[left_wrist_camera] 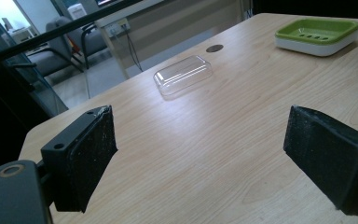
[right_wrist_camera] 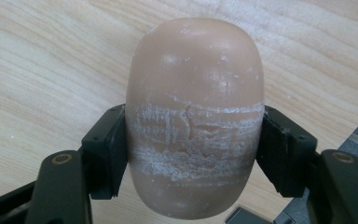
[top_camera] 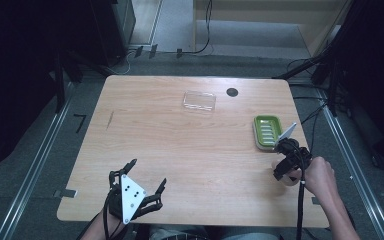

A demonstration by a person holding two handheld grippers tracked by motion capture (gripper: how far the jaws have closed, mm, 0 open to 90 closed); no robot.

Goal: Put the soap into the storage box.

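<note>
A: Fingers first, high view: right gripper (top_camera: 283, 170) sits at the table's (top_camera: 180, 150) right edge, clamped on smth pale under the hand; left gripper (top_camera: 145, 182) rests near the front edge, jaws spread wide, nothing btwn them.

B: Surroundings there?

A: Green soap dish (top_camera: 267, 131) just beyond the right fingers, nothing btwn. Clear lid (top_camera: 199, 100) and a dark round spot (top_camera: 232, 92) farther out, well apart.

B: Left gripper view?

A: Both pads (left_wrist_camera: 91, 156) stand open over bare wood. Lid (left_wrist_camera: 183, 75) ahead of them, dish (left_wrist_camera: 317, 35) off to the far right.

B: Right gripper view?

A: Pads (right_wrist_camera: 112, 154) pinch a tan soap bar (right_wrist_camera: 195, 116) across its width, approx mid-length; bar sticks out past the fingertips, surface scuffed white where it's gripped.

B: Doing the step well?

A: Likely soap goes to the dish. Keep the squeeze steady, since soap's prob slick, lift clear of the rim, lower flat onto the ribs. Path looks short and free; the dish's raised rim is the one thing to clip.
</note>
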